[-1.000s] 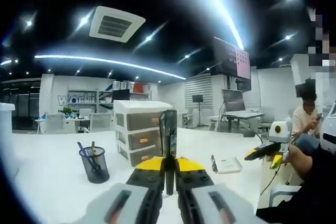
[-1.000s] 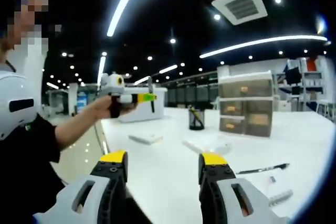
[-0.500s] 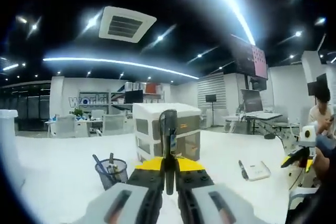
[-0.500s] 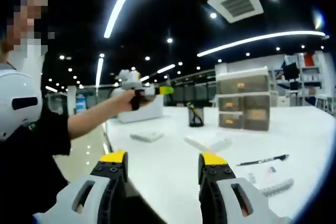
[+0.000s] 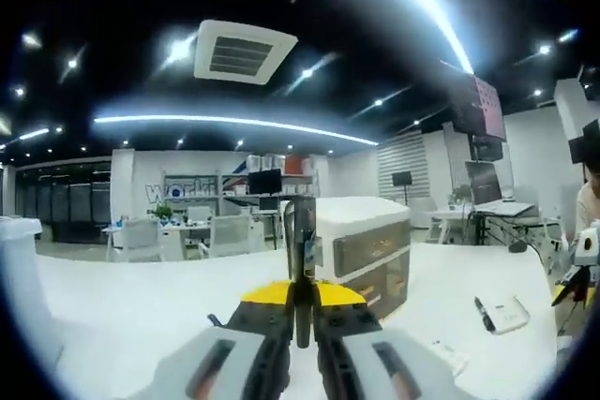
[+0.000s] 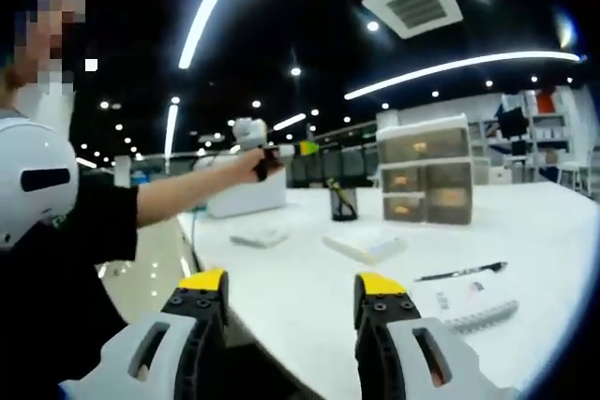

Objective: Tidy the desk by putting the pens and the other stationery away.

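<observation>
The left gripper (image 5: pixel 302 311) squeezes a dark pen (image 5: pixel 301 241) standing straight up, and the pen cup (image 6: pixel 343 202) sits ahead mid-frame, while the right gripper (image 6: pixel 292 311) stays wide apart, empty.

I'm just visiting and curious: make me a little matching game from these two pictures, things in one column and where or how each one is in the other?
Things:
1. left gripper
2. right gripper
3. mesh pen cup
4. black pen

Places or states:
A. lying flat on the white desk
B. jaws apart, nothing between them
C. standing beside the drawer unit
D. shut on a dark slim object

Pairs: 1-D, 2-B, 3-C, 4-A
</observation>
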Demonstrator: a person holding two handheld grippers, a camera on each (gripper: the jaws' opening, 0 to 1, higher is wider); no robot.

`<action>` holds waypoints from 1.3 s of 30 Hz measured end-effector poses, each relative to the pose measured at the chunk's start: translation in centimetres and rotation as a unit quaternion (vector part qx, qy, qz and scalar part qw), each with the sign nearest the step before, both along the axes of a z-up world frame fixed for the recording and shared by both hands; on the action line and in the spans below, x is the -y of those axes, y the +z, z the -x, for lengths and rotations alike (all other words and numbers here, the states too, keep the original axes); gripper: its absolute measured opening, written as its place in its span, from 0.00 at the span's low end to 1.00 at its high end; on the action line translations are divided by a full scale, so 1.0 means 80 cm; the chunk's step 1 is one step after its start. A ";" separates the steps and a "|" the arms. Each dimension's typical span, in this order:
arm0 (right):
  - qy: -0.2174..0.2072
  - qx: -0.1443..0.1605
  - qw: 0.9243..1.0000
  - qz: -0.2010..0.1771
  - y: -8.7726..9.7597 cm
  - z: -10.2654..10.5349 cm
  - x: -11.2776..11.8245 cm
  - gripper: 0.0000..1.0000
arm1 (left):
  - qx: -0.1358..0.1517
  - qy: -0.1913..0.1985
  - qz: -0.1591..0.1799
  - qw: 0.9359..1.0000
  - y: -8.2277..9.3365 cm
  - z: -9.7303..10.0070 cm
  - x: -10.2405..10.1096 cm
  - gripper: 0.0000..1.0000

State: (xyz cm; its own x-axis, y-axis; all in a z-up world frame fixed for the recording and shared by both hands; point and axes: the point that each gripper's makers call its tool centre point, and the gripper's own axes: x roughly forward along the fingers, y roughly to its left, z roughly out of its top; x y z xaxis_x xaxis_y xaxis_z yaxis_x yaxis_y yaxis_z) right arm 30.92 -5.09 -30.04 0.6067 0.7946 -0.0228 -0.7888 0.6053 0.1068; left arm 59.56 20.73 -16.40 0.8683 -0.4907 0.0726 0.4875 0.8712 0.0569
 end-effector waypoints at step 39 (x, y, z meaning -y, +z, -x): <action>-0.014 -0.008 1.000 0.001 -0.005 0.001 0.012 0.49 | -0.047 0.082 0.002 0.996 -0.064 -0.090 -0.032 0.09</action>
